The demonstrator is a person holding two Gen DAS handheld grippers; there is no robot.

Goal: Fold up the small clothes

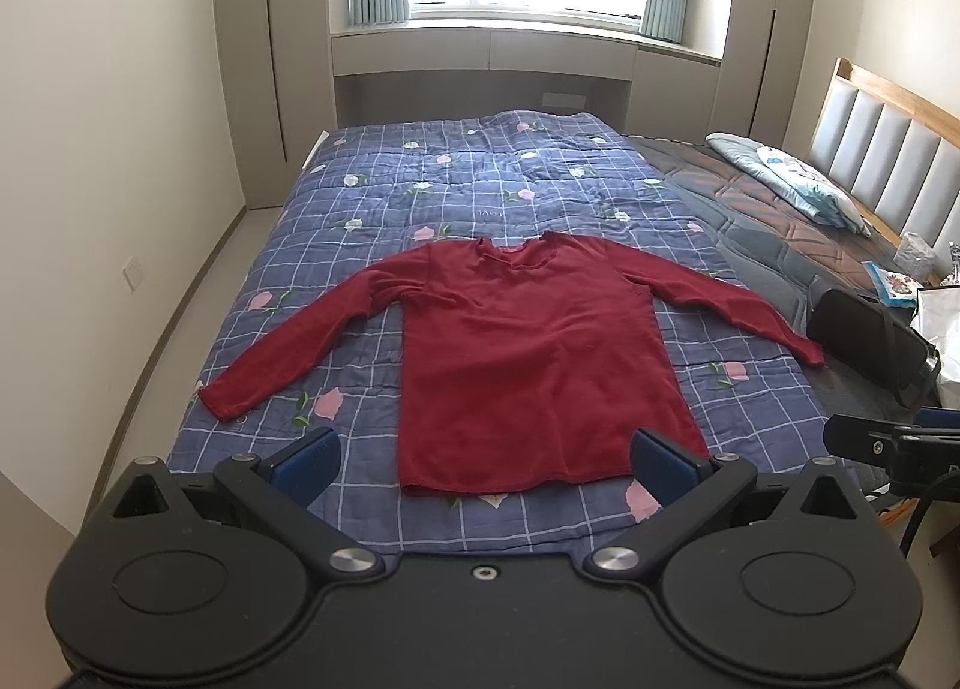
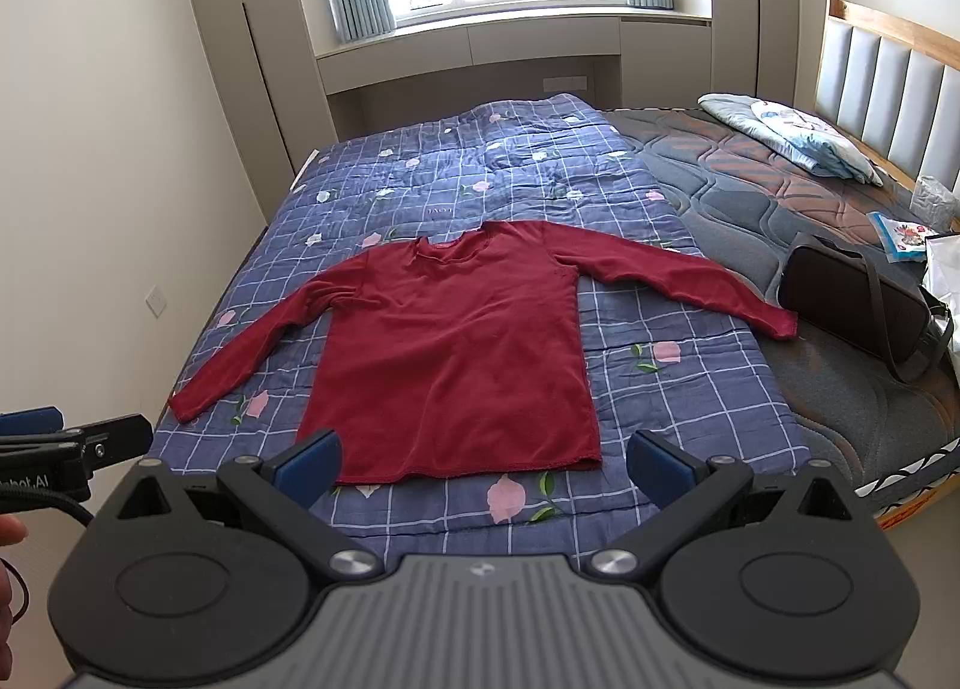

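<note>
1. Nearest my lens, the left gripper (image 1: 483, 464) fills the bottom of the left wrist view, its blue pads spread wide with nothing between them.
2. Across the middle of both views I see the blue checked quilt (image 1: 456, 179) with pink flowers, covering the left part of the bed.
3. At frame centre the red long-sleeved top (image 1: 528, 353) lies flat on that quilt, neckline toward the window, both sleeves stretched outward, hem closest to me.
4. To the right, on the bare mattress, a black bag (image 2: 858, 299) sits just beside the right cuff.
5. My right gripper (image 2: 483, 464) is equally wide, holding nothing, above the hem.
</note>
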